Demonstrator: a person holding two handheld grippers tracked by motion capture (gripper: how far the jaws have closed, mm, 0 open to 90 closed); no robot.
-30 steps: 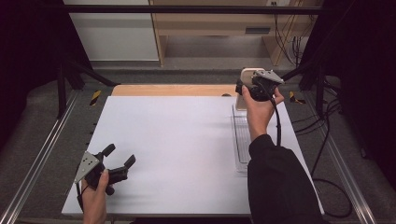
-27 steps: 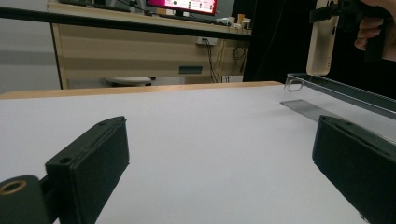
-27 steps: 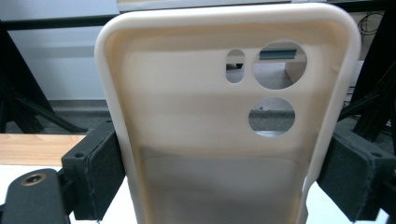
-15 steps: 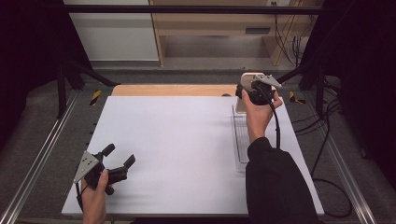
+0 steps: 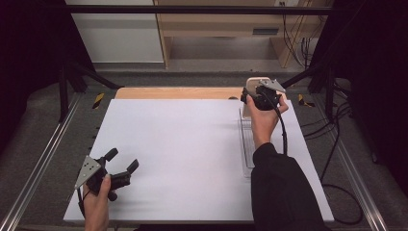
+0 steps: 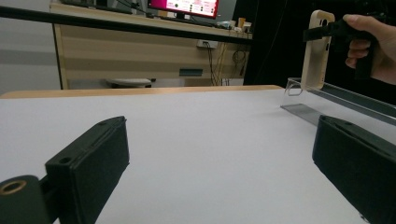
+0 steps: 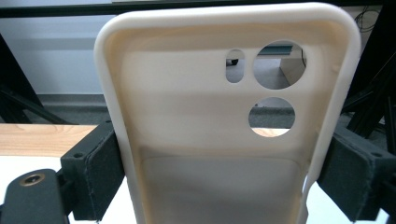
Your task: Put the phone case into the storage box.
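We are holding a cream phone case (image 7: pixel 224 140) upright in our right gripper (image 5: pixel 254 96), the two black jaws pinching it by its long edges, one pad pressing on each side. The case's hollow inside is facing the right gripper's camera, and its round camera cutouts are sitting near the top. In the left gripper view the case (image 6: pixel 316 49) is hanging in the air just above the far end of a clear plastic tray (image 6: pixel 343 100), not touching it as far as we can tell. In the high view the tray (image 5: pixel 246 144) is lying along the right side of the white table (image 5: pixel 183 144), with our sleeved right forearm stretching over it. Our left gripper (image 5: pixel 118 163) is resting low near the table's front left corner, well apart from the case, its jaws standing spread wide with nothing between them and bare white tabletop showing in the gap
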